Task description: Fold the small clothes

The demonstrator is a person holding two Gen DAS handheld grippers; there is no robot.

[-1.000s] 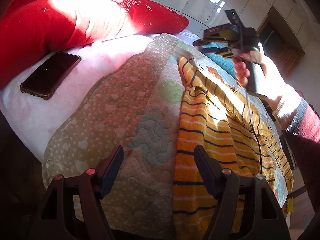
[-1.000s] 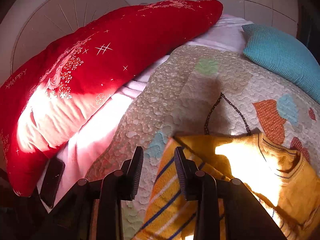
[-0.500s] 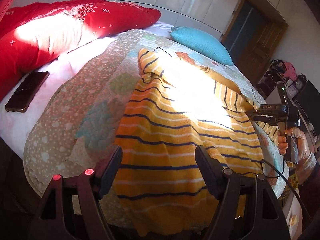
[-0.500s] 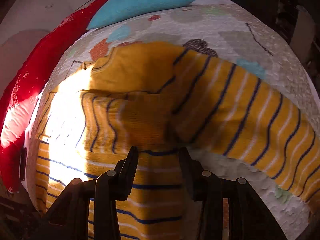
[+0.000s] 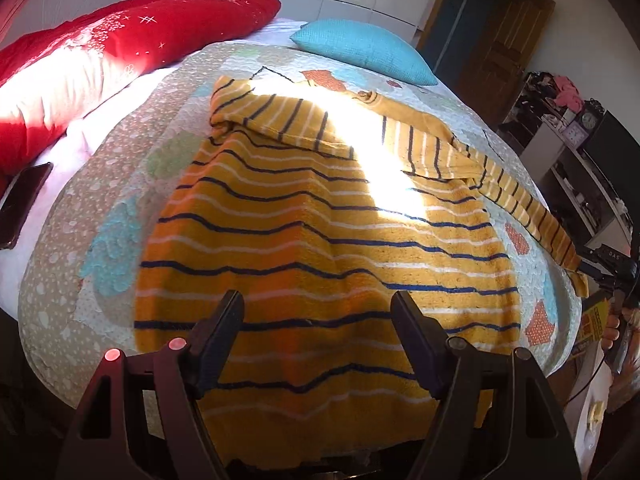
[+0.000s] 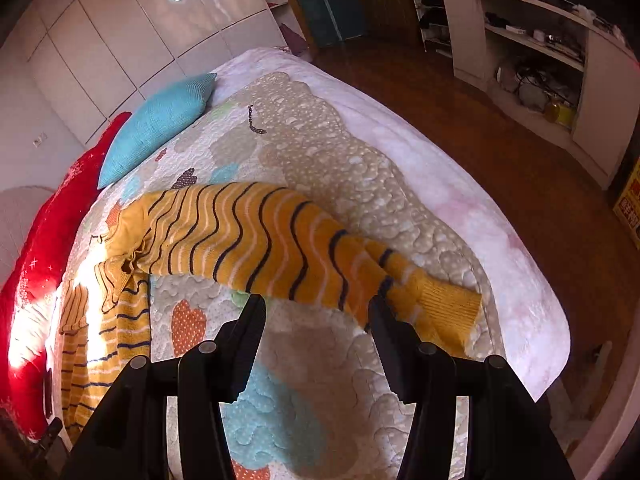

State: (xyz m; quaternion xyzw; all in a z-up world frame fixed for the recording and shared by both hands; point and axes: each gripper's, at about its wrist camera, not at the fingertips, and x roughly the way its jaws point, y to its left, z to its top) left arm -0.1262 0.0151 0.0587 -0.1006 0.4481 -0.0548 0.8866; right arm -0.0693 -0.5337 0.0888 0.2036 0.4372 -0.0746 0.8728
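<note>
A yellow sweater with navy and white stripes point(image 5: 320, 240) lies spread on a quilted bed cover point(image 5: 120, 208). One sleeve is folded across its chest point(image 5: 280, 120); the other sleeve point(image 6: 280, 240) stretches out toward the bed's side edge. My left gripper point(image 5: 316, 308) is open and empty above the sweater's hem. My right gripper point(image 6: 316, 308) is open and empty just short of the outstretched sleeve, near its cuff point(image 6: 452, 304). It also shows at the right edge of the left wrist view point(image 5: 608, 268).
A long red pillow point(image 5: 100, 52) and a teal cushion point(image 5: 360, 48) lie at the head of the bed. A dark phone point(image 5: 20, 204) lies on the white sheet at the left. Shelves point(image 6: 540, 52) and wooden floor point(image 6: 520, 168) lie beyond the bed.
Both grippers have swung round. The left now faces the whole sweater from its hem. The right has moved from the sweater's body to the outstretched sleeve, and its jaws have opened wider.
</note>
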